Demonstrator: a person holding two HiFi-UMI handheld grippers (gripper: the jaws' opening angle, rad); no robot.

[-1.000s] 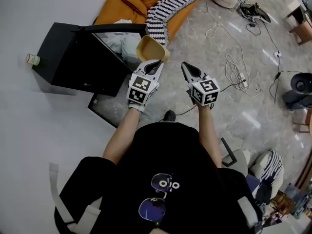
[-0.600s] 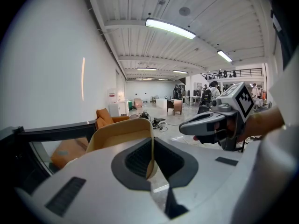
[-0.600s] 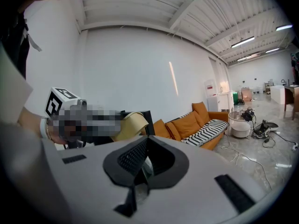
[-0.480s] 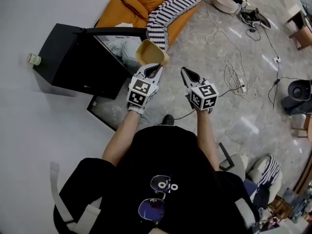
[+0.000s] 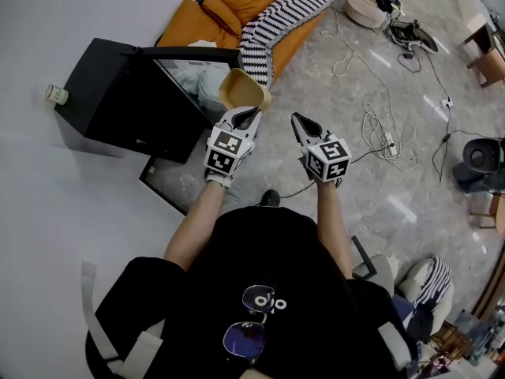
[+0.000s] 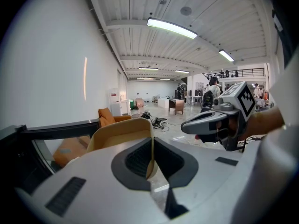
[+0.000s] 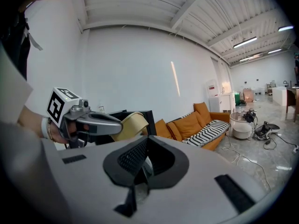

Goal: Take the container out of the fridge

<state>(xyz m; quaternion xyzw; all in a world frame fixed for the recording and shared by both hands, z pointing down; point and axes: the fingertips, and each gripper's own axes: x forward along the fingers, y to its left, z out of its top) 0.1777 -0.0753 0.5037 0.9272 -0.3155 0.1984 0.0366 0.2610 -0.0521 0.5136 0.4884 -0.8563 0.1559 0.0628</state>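
Cables (image 5: 379,125) litter the grey floor (image 5: 316,77) while left tool (image 5: 249,112) pinches tan container (image 5: 241,90), right tool (image 5: 298,121) closed.

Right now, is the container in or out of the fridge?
Out: the container, its rim pinched by the left gripper, hangs clear of the open fridge.

You're in a big open hall, more studio or lab than home. Overhead there's a ribbed white ceiling (image 6: 140,13) with long strip lights (image 6: 171,28). The polished stone floor (image 5: 410,188) is strewn with loose cables (image 5: 371,109) and a power strip (image 5: 388,139). A small black fridge (image 5: 118,93) and an orange sofa (image 5: 205,14) stand along a bare white wall (image 7: 140,69), with a railed upper gallery (image 6: 243,72) far off.
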